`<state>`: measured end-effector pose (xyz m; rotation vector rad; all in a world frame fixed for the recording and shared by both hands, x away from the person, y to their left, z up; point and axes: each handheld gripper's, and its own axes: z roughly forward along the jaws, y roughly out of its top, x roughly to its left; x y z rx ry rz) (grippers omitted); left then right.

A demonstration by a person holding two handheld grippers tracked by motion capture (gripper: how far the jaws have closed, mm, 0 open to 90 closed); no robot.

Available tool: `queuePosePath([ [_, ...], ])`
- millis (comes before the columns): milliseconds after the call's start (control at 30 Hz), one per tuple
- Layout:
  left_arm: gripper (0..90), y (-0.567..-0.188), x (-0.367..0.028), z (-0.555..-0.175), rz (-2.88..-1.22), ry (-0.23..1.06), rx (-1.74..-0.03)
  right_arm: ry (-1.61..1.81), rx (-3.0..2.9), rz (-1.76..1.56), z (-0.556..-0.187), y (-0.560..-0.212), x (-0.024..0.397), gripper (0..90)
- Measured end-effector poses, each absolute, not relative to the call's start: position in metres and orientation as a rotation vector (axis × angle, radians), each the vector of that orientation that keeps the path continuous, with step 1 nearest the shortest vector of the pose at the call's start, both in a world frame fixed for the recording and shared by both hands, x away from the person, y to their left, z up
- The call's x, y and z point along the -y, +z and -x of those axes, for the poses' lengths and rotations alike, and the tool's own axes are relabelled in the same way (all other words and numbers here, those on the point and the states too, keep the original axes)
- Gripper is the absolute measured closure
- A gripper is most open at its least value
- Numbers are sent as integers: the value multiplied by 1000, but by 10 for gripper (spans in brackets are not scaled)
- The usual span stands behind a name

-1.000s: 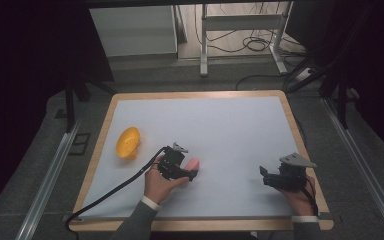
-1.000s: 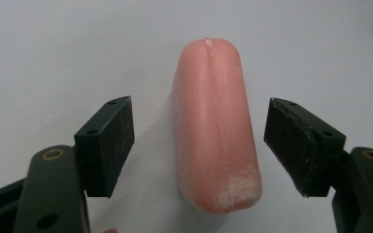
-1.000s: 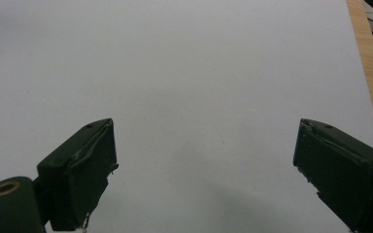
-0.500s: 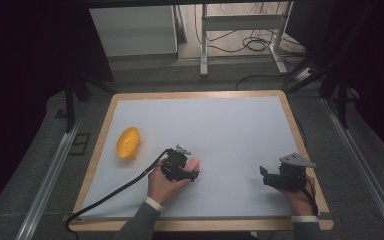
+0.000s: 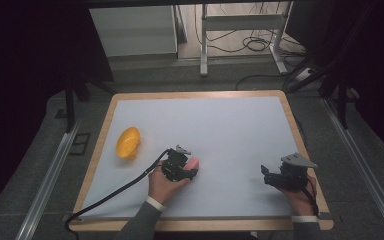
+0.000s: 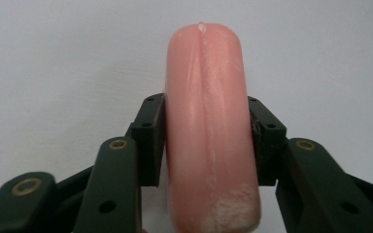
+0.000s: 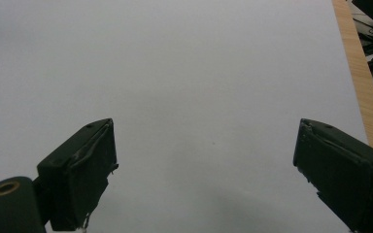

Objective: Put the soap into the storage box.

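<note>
A pink sausage lies on the white mat between the jaws of my left gripper. The jaws have just been closing, and both black pads now press on its sides. In the high view the sausage pokes out to the right of the left gripper, near the mat's front middle. My right gripper rests at the front right, and its jaws stand wide open over bare mat with nothing between them.
A yellow bowl lies tipped on its side at the mat's left. The white mat has a wooden rim. The left gripper's black cable trails toward the front left corner.
The left jaws have drawn in around the pink sausage. Both hands and the yellow bowl stay where they were.
</note>
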<state>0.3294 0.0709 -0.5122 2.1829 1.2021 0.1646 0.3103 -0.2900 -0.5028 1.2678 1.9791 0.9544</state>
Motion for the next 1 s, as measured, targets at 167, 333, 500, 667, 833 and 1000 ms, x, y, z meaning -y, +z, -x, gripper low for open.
queuePosePath([
  [167,596,-512,-72,-330,-2184,153,-1198,954,-1980,-1267,-310,-503,290,81],
  [333,598,-510,-73,-330,-2179,145,-1191,956,-1976,-1271,-310,-502,290,81],
  [500,598,-504,-76,-329,-2167,146,-1174,957,-1973,-1273,-310,-502,291,81],
  [667,598,-497,-80,-326,-2157,170,-1163,956,-1974,-1272,-310,-503,291,81],
  [833,599,-491,-84,-324,-2154,191,-1148,954,-1977,-1269,-311,-503,291,81],
  [1000,599,-485,-88,-323,-2143,217,-1145,952,-1975,-1273,-311,-503,291,82],
])
